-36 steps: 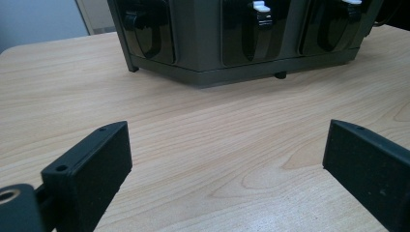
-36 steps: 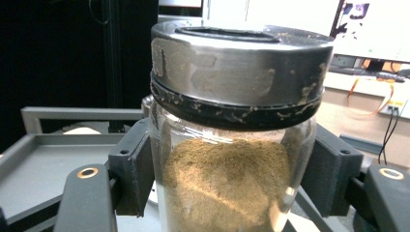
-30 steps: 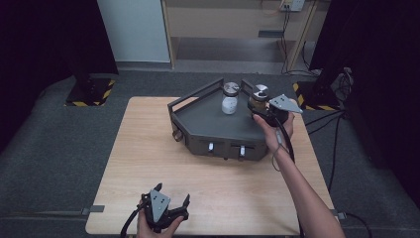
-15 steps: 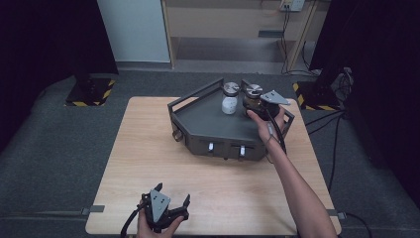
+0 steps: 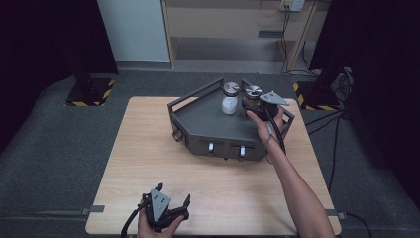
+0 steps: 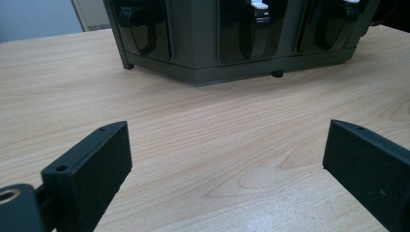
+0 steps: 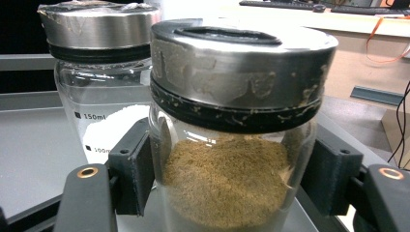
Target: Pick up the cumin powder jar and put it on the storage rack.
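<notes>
- Gripping a glass jar of brown powder [image 7: 232, 145], the right hand-held gripper [image 7: 232, 179] has its two black pads pressed on the jar's opposite sides, below the black collar and the metal lid [image 7: 241, 63].
- Seen from the high view, that right hand-held gripper [image 5: 256, 105] sits over the far right part of the dark rack [image 5: 218, 130], with the jar [image 5: 251, 97] at or just above the rack's flat top; whether the base is fully down I cannot tell.
- Just beside it stands a second jar [image 7: 104, 96], also metal-lidded and clear, holding white powder to a little above the lower of its two printed volume marks. The two jars look very close; I cannot tell if they touch.
- The brown jar is filled to roughly half of its glass body, and powder dust clings to its lid and collar.
- The left hand-held gripper [image 5: 163, 210] rests at the near edge of the tabletop [image 5: 148, 148], jaws wide apart with nothing between them, facing the rack's front panel [image 6: 241, 38].
- Judging progress: the white jar appears already placed on the rack, and the brown jar is at its spot beside it yet not released. What seems left is to settle it, open the jaws and draw the hand back without knocking the neighbour.
</notes>
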Tool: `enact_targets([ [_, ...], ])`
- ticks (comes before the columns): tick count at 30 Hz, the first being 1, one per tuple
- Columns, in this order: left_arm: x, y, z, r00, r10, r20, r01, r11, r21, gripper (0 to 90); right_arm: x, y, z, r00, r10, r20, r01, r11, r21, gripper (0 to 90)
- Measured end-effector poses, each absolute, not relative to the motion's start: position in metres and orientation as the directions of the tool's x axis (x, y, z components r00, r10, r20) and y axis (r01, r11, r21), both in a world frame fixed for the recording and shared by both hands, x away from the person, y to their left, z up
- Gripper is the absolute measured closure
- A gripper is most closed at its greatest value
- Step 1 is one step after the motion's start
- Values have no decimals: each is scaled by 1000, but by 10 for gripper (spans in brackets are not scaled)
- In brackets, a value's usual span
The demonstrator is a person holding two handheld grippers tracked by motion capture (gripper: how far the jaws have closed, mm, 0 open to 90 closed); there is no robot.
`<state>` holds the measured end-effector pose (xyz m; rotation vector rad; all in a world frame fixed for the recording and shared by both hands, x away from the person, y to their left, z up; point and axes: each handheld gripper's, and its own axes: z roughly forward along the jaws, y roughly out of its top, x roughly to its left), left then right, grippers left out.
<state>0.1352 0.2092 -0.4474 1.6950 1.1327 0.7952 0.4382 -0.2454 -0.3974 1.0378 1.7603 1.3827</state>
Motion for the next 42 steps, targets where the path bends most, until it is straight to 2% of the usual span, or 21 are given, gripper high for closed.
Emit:
enact_targets([
  [14, 134, 210, -447, 369, 929, 22, 328, -153, 932, 21, 438, -246, -397, -470, 882, -34, 181, 134, 974, 299],
  [18, 133, 210, -446, 370, 929, 23, 327, -153, 933, 21, 435, -245, -396, -453, 891, -33, 169, 122, 978, 154],
  [24, 132, 209, -446, 370, 929, 25, 320, -153, 935, 21, 426, -248, -387, -447, 894, -12, 157, 92, 983, 95],
  [33, 130, 208, -445, 366, 930, 34, 312, -157, 937, 21, 397, -256, -371, -466, 885, 12, 144, 63, 988, 49],
  [42, 128, 207, -446, 363, 931, 42, 298, -159, 941, 21, 353, -275, -360, -558, 830, 11, 124, 70, 990, 37],
])
